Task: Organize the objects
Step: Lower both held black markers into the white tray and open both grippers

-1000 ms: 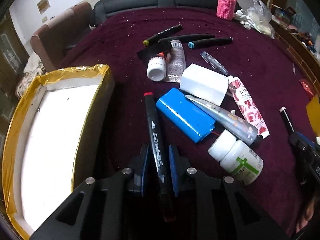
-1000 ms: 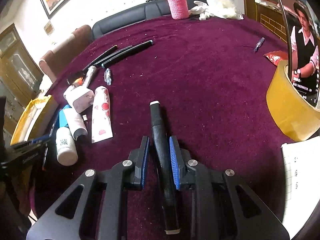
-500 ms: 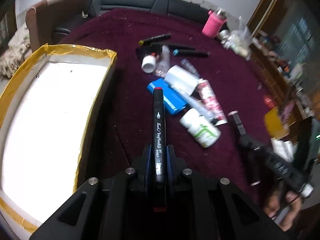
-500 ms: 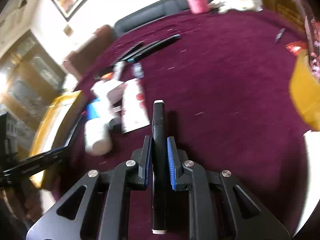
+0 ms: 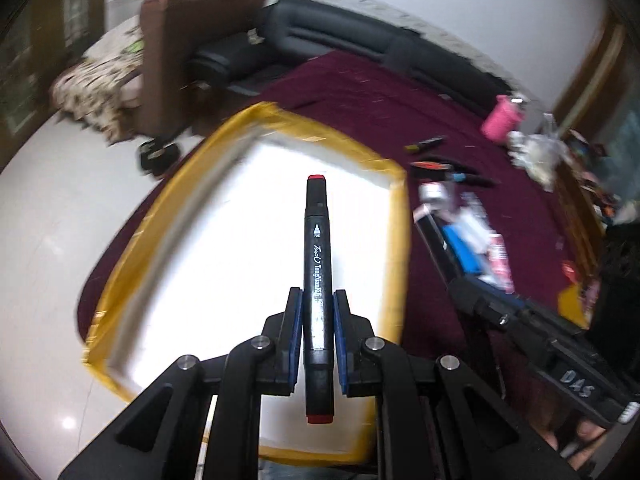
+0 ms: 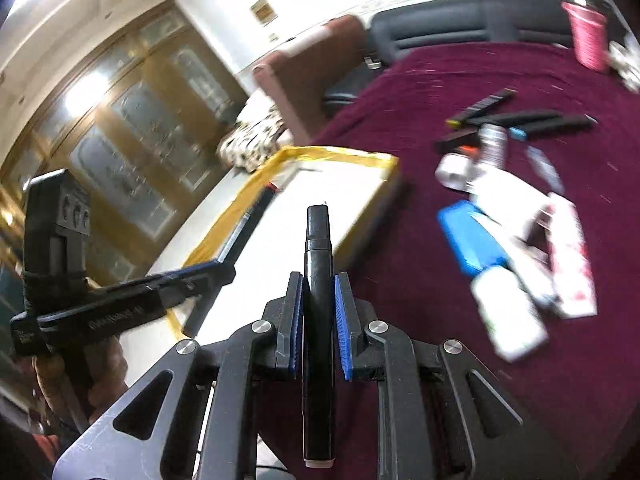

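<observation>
Both my grippers pinched markers: left gripper [image 5: 317,316] the red-capped marker [image 5: 317,264], right gripper [image 6: 318,312] the black marker [image 6: 318,288], over the gold-rimmed tray [image 5: 394,216]; crowding risked collision.

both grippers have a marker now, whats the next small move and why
Probably lower the left gripper and let its red-capped marker go into the gold-edged box: it already hangs over the white inside, while the right gripper is only at the box's edge.

Both wrist fisheyes look steeply down along their tools, close above the gold-rimmed white tray [image 5: 396,216] [image 6: 224,240]; both share it, the maroon-clothed desk [image 5: 472,128] [image 6: 420,240] and its clutter.
</observation>
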The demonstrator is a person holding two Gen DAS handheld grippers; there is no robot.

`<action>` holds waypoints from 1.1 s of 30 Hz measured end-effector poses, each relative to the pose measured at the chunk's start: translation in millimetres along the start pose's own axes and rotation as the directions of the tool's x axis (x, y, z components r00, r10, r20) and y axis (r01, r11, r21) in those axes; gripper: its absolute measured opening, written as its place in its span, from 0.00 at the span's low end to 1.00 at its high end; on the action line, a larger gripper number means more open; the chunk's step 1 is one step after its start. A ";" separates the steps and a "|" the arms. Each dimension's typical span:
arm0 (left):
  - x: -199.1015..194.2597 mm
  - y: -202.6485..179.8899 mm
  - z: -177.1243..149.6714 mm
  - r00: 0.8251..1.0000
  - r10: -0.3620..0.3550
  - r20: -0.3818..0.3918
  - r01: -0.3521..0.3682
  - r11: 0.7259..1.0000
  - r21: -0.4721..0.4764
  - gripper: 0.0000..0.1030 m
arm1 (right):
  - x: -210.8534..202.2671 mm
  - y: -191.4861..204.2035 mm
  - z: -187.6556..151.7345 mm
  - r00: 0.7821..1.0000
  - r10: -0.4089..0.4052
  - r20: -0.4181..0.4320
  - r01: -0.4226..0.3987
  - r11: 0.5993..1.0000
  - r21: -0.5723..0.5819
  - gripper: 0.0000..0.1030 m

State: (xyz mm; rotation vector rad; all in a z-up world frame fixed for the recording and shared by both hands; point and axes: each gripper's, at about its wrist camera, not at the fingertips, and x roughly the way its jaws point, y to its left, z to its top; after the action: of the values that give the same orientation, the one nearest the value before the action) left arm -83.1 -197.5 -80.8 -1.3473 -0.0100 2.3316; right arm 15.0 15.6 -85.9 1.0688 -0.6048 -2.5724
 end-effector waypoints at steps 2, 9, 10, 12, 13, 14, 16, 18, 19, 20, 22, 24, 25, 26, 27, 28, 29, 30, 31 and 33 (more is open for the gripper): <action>11.0 10.2 0.5 0.999 0.021 -0.024 -0.022 1.000 -0.015 0.12 | 24.0 14.0 6.0 0.999 0.011 -0.031 -0.011 1.000 -0.011 0.15; 39.5 35.8 -6.0 0.994 0.055 -0.090 -0.062 0.996 -0.071 0.12 | 93.1 39.3 13.3 0.988 -0.042 -0.147 0.035 0.998 -0.054 0.15; 41.2 39.2 -5.9 0.994 0.058 -0.094 -0.065 0.995 -0.071 0.12 | 97.7 43.5 12.9 0.986 -0.052 -0.156 0.042 0.997 -0.069 0.15; 43.5 37.9 -8.6 0.992 0.070 -0.104 -0.077 0.995 -0.065 0.12 | 109.7 50.1 18.3 0.982 -0.093 -0.167 0.075 0.991 -0.109 0.15; 43.7 40.4 -8.6 0.992 0.069 -0.109 -0.077 0.995 -0.067 0.13 | 112.9 53.0 18.6 0.979 -0.120 -0.165 0.099 0.987 -0.130 0.15; 44.5 43.2 -10.3 0.991 0.070 -0.117 -0.078 0.995 -0.064 0.13 | 117.9 54.8 18.9 0.974 -0.155 -0.166 0.130 0.980 -0.152 0.15; 45.6 45.7 -8.8 0.990 0.076 -0.117 -0.082 0.996 -0.044 0.13 | 125.4 54.8 17.0 0.964 -0.196 -0.181 0.166 0.972 -0.169 0.15; 44.7 45.4 -8.0 0.990 0.078 -0.115 -0.083 0.996 -0.042 0.13 | 124.5 58.6 15.1 0.958 -0.230 -0.173 0.193 0.959 -0.209 0.15; 43.5 44.3 -7.9 0.990 0.077 -0.115 -0.082 0.996 -0.044 0.13 | 124.6 59.8 13.9 0.955 -0.242 -0.172 0.201 0.954 -0.222 0.15; 42.9 44.4 -7.9 0.991 0.078 -0.112 -0.083 0.996 -0.045 0.13 | 125.0 59.7 12.5 0.951 -0.255 -0.173 0.211 0.948 -0.237 0.15; 40.6 47.9 -8.1 0.994 0.057 -0.098 -0.063 0.996 -0.060 0.14 | 126.4 60.5 12.6 0.945 -0.280 -0.167 0.231 0.937 -0.264 0.15; 42.2 54.6 -9.0 0.995 -0.001 -0.100 -0.009 0.995 -0.103 0.14 | 129.2 59.9 12.2 0.942 -0.291 -0.164 0.242 0.933 -0.267 0.15; 41.7 57.9 -9.4 0.995 -0.025 -0.094 0.013 0.992 -0.125 0.14 | 128.7 59.7 11.4 0.943 -0.291 -0.163 0.241 0.932 -0.269 0.16; 39.2 59.6 -9.5 0.996 -0.040 -0.078 0.029 0.990 -0.137 0.14 | 128.2 59.5 11.7 0.945 -0.282 -0.165 0.231 0.934 -0.273 0.16; 34.2 60.0 -9.9 0.997 -0.047 -0.055 0.039 0.988 -0.152 0.14 | 127.4 60.4 10.5 0.950 -0.268 -0.160 0.220 0.939 -0.265 0.16; 29.2 59.9 -10.6 0.998 -0.042 -0.035 0.036 0.985 -0.166 0.16 | 125.9 58.7 11.3 0.957 -0.246 -0.153 0.203 0.947 -0.250 0.17; 20.8 59.9 -11.2 1.000 -0.027 0.002 0.027 0.983 -0.183 0.24 | 120.9 58.5 11.9 0.969 -0.196 -0.149 0.158 0.959 -0.234 0.19; 15.1 57.2 -12.4 0.999 -0.012 0.032 0.018 0.983 -0.183 0.30 | 115.4 58.1 12.9 0.978 -0.150 -0.145 0.116 0.969 -0.216 0.24; 8.3 56.2 -13.2 0.997 0.007 0.074 0.006 0.983 -0.181 0.44 | 106.6 56.5 13.9 0.984 -0.126 -0.125 0.099 0.975 -0.199 0.27; -8.3 51.1 -15.6 0.984 0.044 0.173 -0.011 0.982 -0.187 0.64 | 85.7 54.7 15.2 0.992 -0.108 -0.066 0.093 0.976 -0.199 0.34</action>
State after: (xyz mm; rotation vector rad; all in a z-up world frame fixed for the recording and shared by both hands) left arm -85.7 -250.0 -93.6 -1.2252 -0.2709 2.5184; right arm -48.9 -63.5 -101.3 1.1504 -0.2787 -2.5967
